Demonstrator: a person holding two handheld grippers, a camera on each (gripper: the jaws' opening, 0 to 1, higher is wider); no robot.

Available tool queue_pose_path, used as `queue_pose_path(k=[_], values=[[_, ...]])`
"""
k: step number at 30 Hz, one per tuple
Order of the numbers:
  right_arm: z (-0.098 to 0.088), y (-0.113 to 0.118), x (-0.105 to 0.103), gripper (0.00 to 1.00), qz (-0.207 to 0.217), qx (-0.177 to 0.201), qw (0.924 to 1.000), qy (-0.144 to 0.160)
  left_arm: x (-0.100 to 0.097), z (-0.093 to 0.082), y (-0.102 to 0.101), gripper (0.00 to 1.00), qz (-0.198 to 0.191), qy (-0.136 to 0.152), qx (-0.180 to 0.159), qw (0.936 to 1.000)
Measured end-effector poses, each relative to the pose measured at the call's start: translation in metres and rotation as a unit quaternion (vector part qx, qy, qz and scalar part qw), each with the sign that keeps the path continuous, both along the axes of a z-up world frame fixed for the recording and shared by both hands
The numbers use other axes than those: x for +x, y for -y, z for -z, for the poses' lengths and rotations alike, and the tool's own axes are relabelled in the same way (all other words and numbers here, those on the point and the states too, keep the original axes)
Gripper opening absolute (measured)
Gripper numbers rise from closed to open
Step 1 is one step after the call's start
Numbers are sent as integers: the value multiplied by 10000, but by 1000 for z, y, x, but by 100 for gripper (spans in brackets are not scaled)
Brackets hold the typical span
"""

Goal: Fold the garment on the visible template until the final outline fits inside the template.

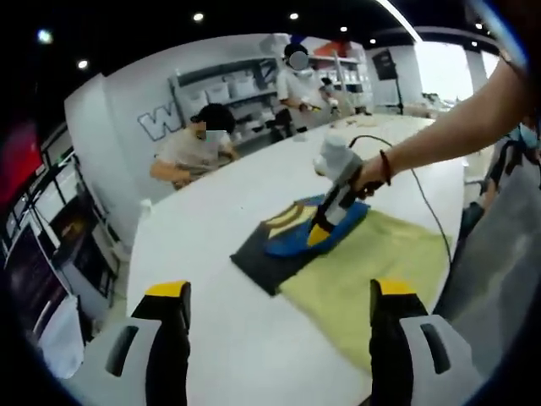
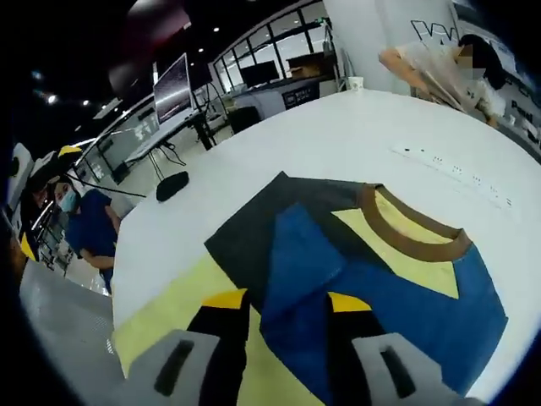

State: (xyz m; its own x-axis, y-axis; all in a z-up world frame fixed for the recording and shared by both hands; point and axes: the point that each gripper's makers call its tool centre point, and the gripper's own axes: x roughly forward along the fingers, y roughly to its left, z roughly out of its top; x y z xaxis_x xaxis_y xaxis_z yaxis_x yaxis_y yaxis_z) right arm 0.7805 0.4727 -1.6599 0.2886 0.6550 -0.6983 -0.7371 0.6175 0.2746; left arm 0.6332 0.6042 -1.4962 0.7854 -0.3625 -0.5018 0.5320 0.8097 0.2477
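The garment [image 2: 397, 288], blue and yellow with a brown collar [image 2: 414, 233], lies on a dark template [image 2: 254, 233] near the middle of the white surface [image 1: 254, 338]. A yellow-green cloth [image 1: 372, 271] lies beside and partly under it, running toward the person's edge of the surface.

The right gripper [image 1: 323, 227] is down on the garment, at the blue fold by the cloth. In the right gripper view its yellow-tipped jaws stand slightly apart with blue fabric between them, so they look clenched on a fold of the garment, though the contact itself is hard to see. The left gripper [image 1: 279, 296] hovers above bare surface, jaws released and wide, gripping nothing.

The step in hand seems to be drawing a blue edge across the garment. To do it well, the fold should be lifted only a little and carried straight, so that the layers beneath do not drag. The left gripper could pin the opposite side. The blue part by the collar overhangs the template and needs tucking in.

There is much open surface beyond the template. A cable [image 1: 427, 211] trails across it behind the right gripper. People work at the far edge, well apart.
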Motion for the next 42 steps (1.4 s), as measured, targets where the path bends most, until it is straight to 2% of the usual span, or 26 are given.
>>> queue_pose_path(k=[2,7,8,9,12,13,16,18,19,20,22,23,26,30,32,33,34,37,41,42], values=[[1,-5,0,28,20,27,10000,43,-1,1,0,89,16,-16,-13,10000],[8,-11,-1,16,-77,-141,9999,-52,-2,1,-1,89,6,-23,25,10000],[5,-15,-2,14,-193,-138,9996,129,-2,-1,-3,89,-3,-1,13,10000],[3,-19,-7,12,-239,-115,9995,173,-2,0,-4,89,-10,-4,16,10000],[0,-26,-14,13,-409,-103,9988,252,-4,0,-5,89,-28,-17,47,10000],[0,-35,-15,12,-770,-165,9958,457,-4,1,-7,89,-37,-24,58,10000],[-5,-44,-32,16,-900,-71,9952,383,-6,1,-5,89,-41,-27,26,10000],[-12,-43,-26,24,-730,84,9965,407,-6,2,-4,89,-26,-44,14,10000],[-17,-40,-20,26,-502,333,9976,339,-7,3,-2,89,4,-49,20,10000],[-18,-39,-18,26,-449,375,9977,335,-7,3,-2,89,10,-52,21,10000],[-16,-24,-8,27,-211,208,9987,409,-7,4,-1,89,22,-69,5,10000],[-9,-16,4,28,-123,-49,9987,490,-8,6,-1,89,19,-87,10,10000],[4,-11,4,36,119,-261,9991,323,-8,9,-1,89,16,-128,11,9999],[13,-11,7,38,318,-179,9993,103,-8,10,-1,89,40,-156,44,9999],[18,-10,11,34,453,-181,9988,46,-9,10,-2,89,40,-169,69,9998],[10,-13,16,33,570,-75,9983,114,-9,10,-2,89,32,-164,77,9998],[9,-15,16,33,628,5,9980,25,-9,10,-3,89,25,-159,78,9998],[7,-19,17,28,612,2,9981,105,-8,10,-6,88,16,-157,103,9998],[8,-21,17,0,541,-22,9984,181,-8,10,-7,88,9,-151,125,9998],[7,-23,17,0,520,7,9984,207,-8,10,-8,88,6,-155,128,9998]])
